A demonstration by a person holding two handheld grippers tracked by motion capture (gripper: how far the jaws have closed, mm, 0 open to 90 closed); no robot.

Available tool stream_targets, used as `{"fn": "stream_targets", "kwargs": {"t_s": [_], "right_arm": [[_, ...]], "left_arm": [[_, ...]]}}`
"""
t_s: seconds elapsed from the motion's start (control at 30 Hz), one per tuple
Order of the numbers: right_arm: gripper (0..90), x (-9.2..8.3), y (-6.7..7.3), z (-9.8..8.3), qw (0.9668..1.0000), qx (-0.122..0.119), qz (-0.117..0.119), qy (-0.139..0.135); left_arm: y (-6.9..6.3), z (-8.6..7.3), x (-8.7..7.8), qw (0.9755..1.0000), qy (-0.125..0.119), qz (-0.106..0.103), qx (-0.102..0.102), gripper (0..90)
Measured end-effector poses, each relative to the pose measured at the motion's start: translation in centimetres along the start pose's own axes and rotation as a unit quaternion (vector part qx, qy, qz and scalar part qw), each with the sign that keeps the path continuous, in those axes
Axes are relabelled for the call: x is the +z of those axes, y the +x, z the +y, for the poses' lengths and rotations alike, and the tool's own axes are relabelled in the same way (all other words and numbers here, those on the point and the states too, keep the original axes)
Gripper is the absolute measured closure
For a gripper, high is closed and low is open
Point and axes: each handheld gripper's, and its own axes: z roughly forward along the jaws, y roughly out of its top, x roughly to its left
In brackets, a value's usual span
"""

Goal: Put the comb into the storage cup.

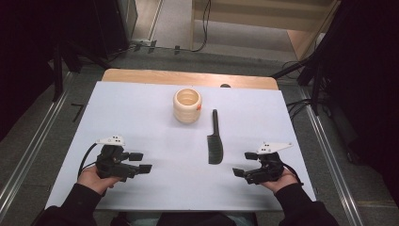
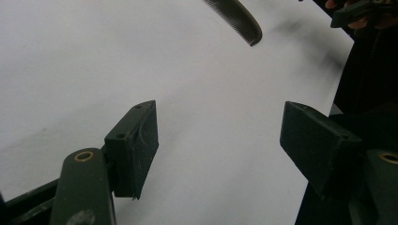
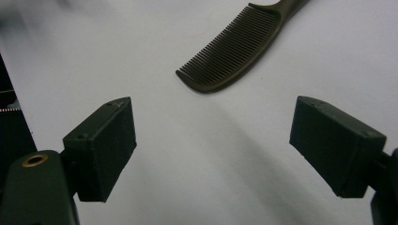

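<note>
A dark comb (image 1: pixel 215 140) lay flat on the white table (image 1: pixel 141 113), its handle pointing toward a cream ribbed cup (image 1: pixel 187 105) that stood just beyond and left of the handle's tip. The right gripper (image 1: pixel 243 165) rested to the right of the comb's toothed end, near it but apart, jaws spread wide with nothing between them. The left gripper (image 1: pixel 140 162) sat well to the left of the comb, likewise released and empty. In the right gripper view, the comb's teeth (image 3: pixel 230 49) lay ahead of the parted jaws; the left gripper view caught the comb's end (image 2: pixel 237 18) farther off.
</note>
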Motion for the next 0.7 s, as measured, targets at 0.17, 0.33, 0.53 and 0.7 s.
{"fn": "stream_targets", "kwargs": {"t_s": [0.17, 0.33, 0.53, 0.7], "right_arm": [[13.0, 0.11, 0.04, 0.02, 1.0000, -0.001, 0.001, -0.001], [13.0, 0.31, 0.12, 0.09, 1.0000, -0.004, 0.003, 0.003], [13.1, 0.25, 0.06, 0.12, 1.0000, -0.001, 0.003, 0.001], [13.1, 0.25, 0.07, 0.12, 1.0000, -0.001, 0.004, 0.000]], "left_arm": [[-0.07, 0.03, 0.04, 1.0000, 0.003, 0.000, 0.003, 28.9], [-0.10, 0.01, 0.05, 1.0000, 0.004, 0.000, 0.001, 28.9], [-0.14, 0.01, 0.09, 1.0000, 0.007, 0.000, 0.000, 28.9], [-0.14, 0.02, 0.19, 1.0000, 0.009, 0.001, 0.003, 29.0]]}}
